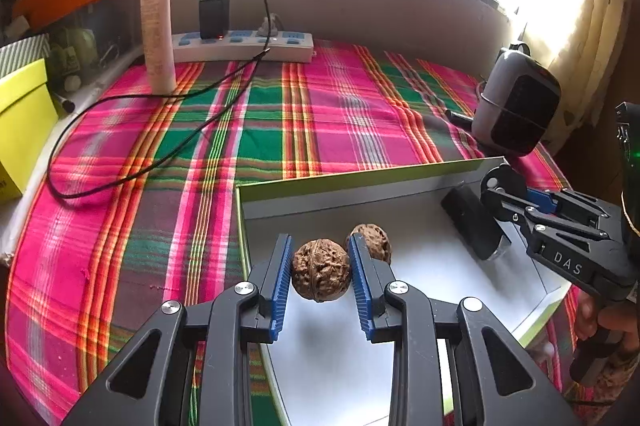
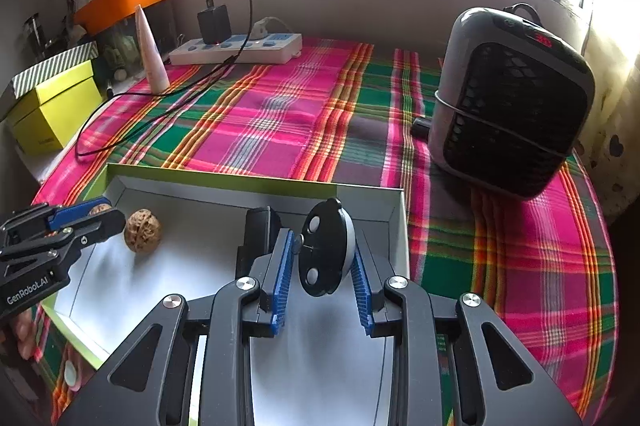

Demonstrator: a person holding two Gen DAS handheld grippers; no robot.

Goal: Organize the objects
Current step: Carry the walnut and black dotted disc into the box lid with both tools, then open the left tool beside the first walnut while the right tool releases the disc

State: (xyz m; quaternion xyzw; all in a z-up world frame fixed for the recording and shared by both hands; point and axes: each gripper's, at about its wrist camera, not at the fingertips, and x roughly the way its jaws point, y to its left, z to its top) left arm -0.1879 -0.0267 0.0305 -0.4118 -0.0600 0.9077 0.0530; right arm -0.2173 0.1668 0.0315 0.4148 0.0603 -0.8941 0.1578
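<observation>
Two walnuts (image 1: 320, 274) over white tray (image 1: 420, 266) on plaid cloth (image 1: 240, 130).

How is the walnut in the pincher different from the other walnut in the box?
The held walnut is clamped between the blue fingers of the left gripper and hangs above the box floor, with its shadow below it. The other walnut lies loose on the white floor of the box, with nothing gripping it. The held walnut sits nearer the left camera, partly hiding the other walnut behind it. Both are brown, wrinkly and round.
</observation>
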